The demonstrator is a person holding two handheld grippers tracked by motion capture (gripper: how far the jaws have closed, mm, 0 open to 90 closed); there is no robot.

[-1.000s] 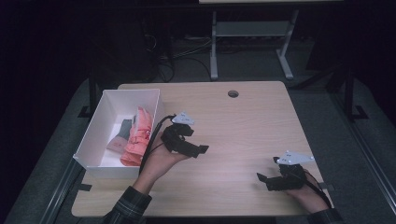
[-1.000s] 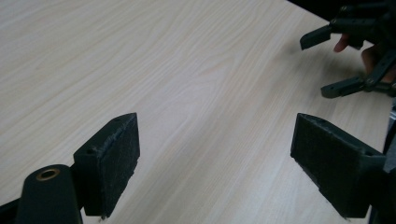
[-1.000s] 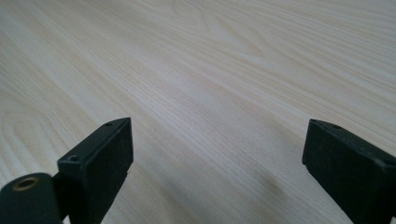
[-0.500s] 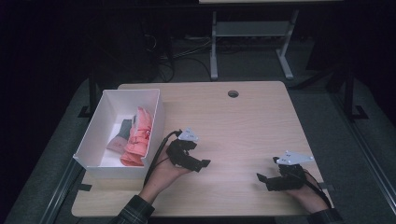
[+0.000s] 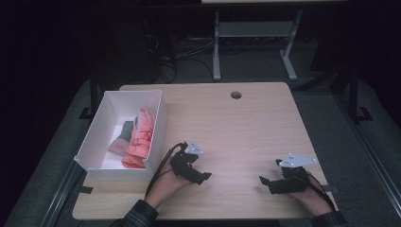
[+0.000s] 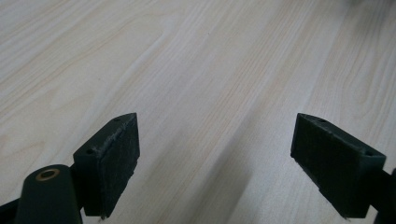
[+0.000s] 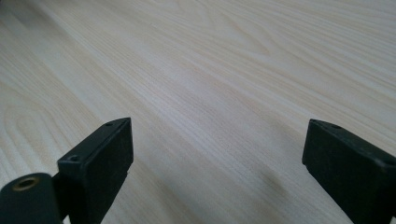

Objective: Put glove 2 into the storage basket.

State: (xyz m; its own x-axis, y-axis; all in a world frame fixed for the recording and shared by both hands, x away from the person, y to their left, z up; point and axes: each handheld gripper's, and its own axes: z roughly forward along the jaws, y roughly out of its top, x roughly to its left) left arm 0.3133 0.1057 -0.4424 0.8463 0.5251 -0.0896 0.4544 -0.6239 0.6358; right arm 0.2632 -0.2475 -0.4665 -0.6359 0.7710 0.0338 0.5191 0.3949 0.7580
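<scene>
- Dim room all round, with a pale wooden surface lit in the middle; a tangle of cables on the floor and the legs of a white metal frame stand behind it in the gloom.
- At the far left of the surface sits a white box, open at the top, its long side running away from the person.
- Inside the box lies an orange-pink glove along the right wall, with a small grey item just beside it on the left; I cannot tell what the grey item is.
- Just right of the box's near corner, the left gripper is held low over the surface in the person's left hand, a black cable looping from it back toward the sleeve.
- From the left gripper view its jaws stand wide apart, released, with bare wood grain between them and nothing held.
- A small round hole marks the surface near its far edge, well apart from both grippers.
- At the right, near the front edge, the right gripper rests low in the person's right hand, its grey three-cornered plate on top and its jaws pointing left toward the other gripper.
- From the right gripper view these jaws too are spread wide and released, with only wood between them.
</scene>
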